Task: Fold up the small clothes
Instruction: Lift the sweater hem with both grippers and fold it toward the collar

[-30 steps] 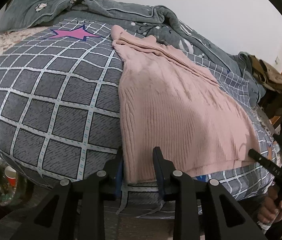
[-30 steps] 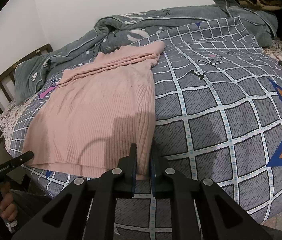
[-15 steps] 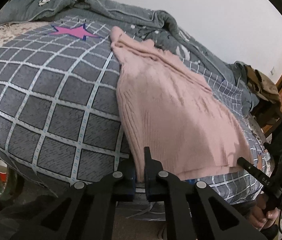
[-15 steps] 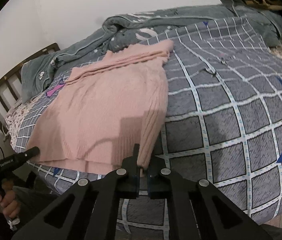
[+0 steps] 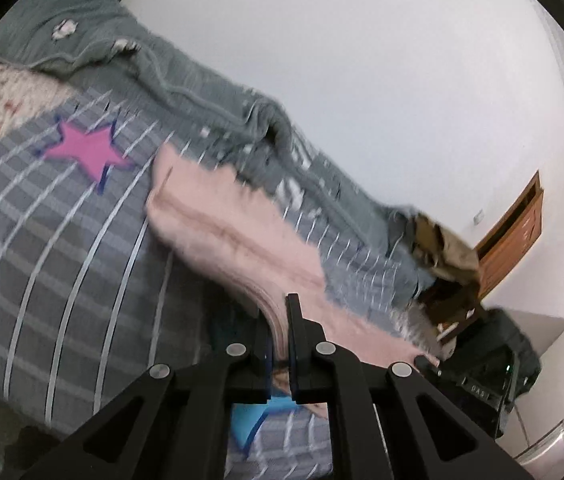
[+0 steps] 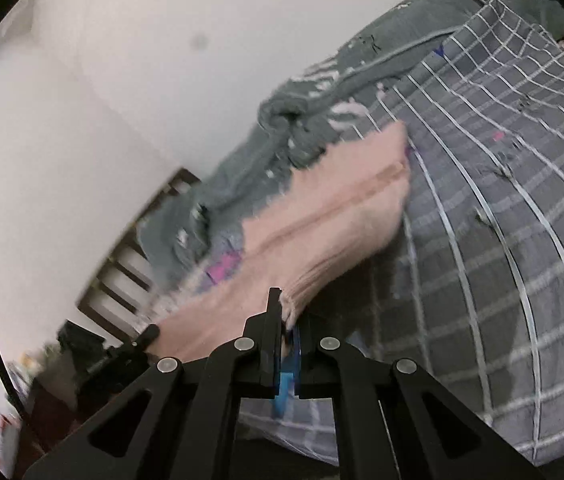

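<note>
A pink ribbed knit sweater lies on a grey checked bed cover; its far end rests near the crumpled grey-green blanket. My left gripper is shut on the sweater's near left hem corner, which is lifted off the cover. In the right wrist view the same sweater rises from the bed toward my right gripper, shut on the near right hem corner. The hem hangs stretched between the two grippers. Both views are blurred by motion.
A grey-green blanket is bunched along the white wall. A pink star marks the cover. Brown clothes lie piled by a wooden door. A dark slatted headboard stands at the left in the right wrist view.
Both grippers closed on the sweater's near hem corners and rose, lifting the hem off the bed. The views tilted upward toward the wall.
</note>
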`<state>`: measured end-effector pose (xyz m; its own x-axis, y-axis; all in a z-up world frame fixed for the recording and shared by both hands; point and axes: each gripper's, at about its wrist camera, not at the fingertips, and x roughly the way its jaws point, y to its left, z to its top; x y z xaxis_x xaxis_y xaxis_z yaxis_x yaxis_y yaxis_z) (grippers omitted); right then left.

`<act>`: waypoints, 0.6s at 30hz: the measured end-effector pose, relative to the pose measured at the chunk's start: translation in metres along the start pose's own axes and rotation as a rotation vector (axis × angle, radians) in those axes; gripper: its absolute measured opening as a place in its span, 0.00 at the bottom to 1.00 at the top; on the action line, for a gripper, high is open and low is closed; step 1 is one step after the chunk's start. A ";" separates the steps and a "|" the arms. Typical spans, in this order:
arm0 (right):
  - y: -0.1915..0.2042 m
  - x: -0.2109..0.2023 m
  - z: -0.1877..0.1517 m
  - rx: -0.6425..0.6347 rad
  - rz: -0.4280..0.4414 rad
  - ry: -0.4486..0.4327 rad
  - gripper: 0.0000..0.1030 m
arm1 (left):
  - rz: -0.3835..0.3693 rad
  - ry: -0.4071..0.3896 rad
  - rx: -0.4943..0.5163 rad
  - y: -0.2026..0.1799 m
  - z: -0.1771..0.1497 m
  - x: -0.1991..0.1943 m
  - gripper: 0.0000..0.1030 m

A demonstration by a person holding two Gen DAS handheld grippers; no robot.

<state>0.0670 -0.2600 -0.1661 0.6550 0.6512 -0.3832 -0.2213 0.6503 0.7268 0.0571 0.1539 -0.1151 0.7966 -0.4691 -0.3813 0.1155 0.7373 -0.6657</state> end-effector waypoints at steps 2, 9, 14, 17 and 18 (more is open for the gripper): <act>0.007 0.001 0.019 0.019 0.023 -0.020 0.04 | 0.020 -0.035 -0.002 -0.008 0.021 0.006 0.06; 0.010 0.036 0.087 0.081 0.042 -0.068 0.04 | 0.166 -0.115 -0.004 -0.014 0.076 0.051 0.06; -0.004 0.080 0.128 0.118 0.024 -0.074 0.04 | 0.246 -0.142 0.016 -0.007 0.105 0.097 0.06; -0.014 0.110 0.146 0.123 0.004 -0.065 0.04 | 0.261 -0.145 0.001 0.005 0.119 0.126 0.06; -0.018 0.120 0.152 0.126 0.000 -0.060 0.04 | 0.263 -0.143 -0.008 0.008 0.122 0.134 0.06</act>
<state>0.2592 -0.2531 -0.1388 0.6978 0.6241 -0.3515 -0.1313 0.5939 0.7938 0.2368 0.1567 -0.0932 0.8741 -0.1888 -0.4475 -0.1100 0.8205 -0.5610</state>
